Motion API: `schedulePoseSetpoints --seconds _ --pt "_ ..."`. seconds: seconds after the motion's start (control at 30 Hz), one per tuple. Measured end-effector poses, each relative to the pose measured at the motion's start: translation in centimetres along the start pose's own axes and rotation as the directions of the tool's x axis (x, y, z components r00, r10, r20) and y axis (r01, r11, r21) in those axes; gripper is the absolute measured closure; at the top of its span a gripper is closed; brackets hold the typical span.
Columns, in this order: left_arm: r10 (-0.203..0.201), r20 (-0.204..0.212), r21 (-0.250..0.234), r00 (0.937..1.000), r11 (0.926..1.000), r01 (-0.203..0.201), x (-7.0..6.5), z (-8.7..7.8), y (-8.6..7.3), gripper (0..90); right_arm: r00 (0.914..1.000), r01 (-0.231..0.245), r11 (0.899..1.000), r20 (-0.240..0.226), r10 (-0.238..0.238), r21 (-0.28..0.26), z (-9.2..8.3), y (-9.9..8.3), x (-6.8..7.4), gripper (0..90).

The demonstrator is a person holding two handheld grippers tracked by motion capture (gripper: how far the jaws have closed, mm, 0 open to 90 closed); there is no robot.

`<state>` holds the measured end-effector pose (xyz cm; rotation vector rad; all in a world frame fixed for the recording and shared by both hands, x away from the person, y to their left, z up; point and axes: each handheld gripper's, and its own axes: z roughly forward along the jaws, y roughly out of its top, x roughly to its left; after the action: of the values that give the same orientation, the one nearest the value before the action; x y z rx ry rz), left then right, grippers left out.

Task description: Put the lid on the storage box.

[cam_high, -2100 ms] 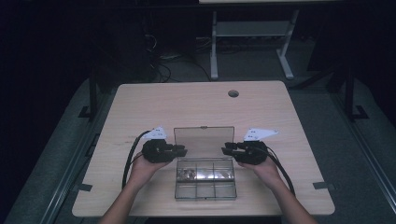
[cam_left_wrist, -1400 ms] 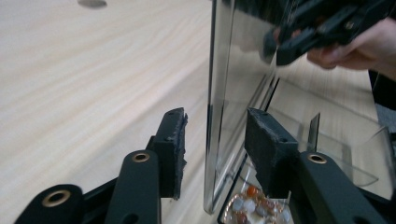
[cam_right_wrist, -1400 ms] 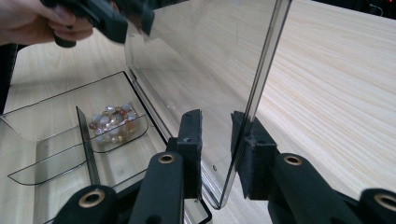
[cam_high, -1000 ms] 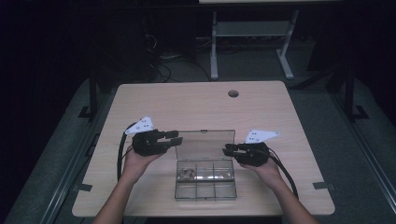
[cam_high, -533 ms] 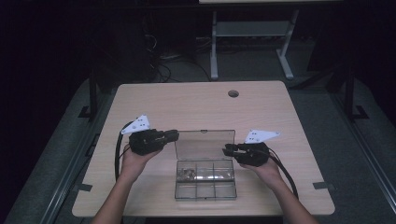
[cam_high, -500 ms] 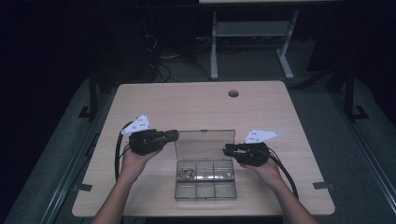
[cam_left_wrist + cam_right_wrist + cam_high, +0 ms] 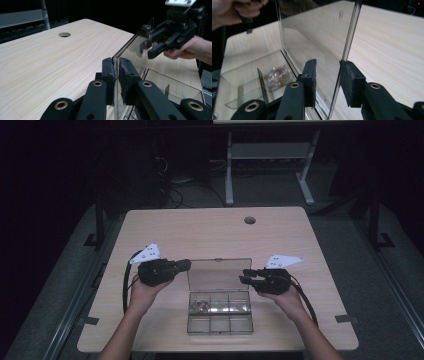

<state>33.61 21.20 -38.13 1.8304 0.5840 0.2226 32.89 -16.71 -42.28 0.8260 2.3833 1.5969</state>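
A clear plastic compartment box sits near the front edge of the tabletop, about midway along it. Its lower row of cells is hard to read through the glare; one upper-left cell holds a small heap of shiny bits, too small to identify. In the right gripper view those bits show blurred behind a divider.

The box's transparent lid stands raised behind the cells. The left gripper has its jaws closed narrow on the lid's left edge, and its own view shows the pads pinching the thin pane. The right gripper is at the lid's right edge; its jaws have just been opening, and in its own view the pane stands between them, near the right pad and clear of the left.

Farther back, a round cable hole lies near the far edge. Beyond the tabletop the room is dark.
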Motion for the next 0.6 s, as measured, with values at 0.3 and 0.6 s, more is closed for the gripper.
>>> schedulePoseSetpoints --seconds 0.3,0.6 --pt "0.006 -0.003 0.000 1.0000 1.0000 -0.006 0.0 0.0 0.0 82.4 0.9999 0.011 0.996 0.009 -0.011 -0.094 -2.2 2.2 -0.1 69.2" --pt "0.009 -0.006 -0.004 0.9999 1.0000 -0.009 -0.1 -0.1 0.1 82.5 0.9997 0.011 0.992 0.025 -0.008 -0.126 -2.9 2.7 -0.2 77.9"
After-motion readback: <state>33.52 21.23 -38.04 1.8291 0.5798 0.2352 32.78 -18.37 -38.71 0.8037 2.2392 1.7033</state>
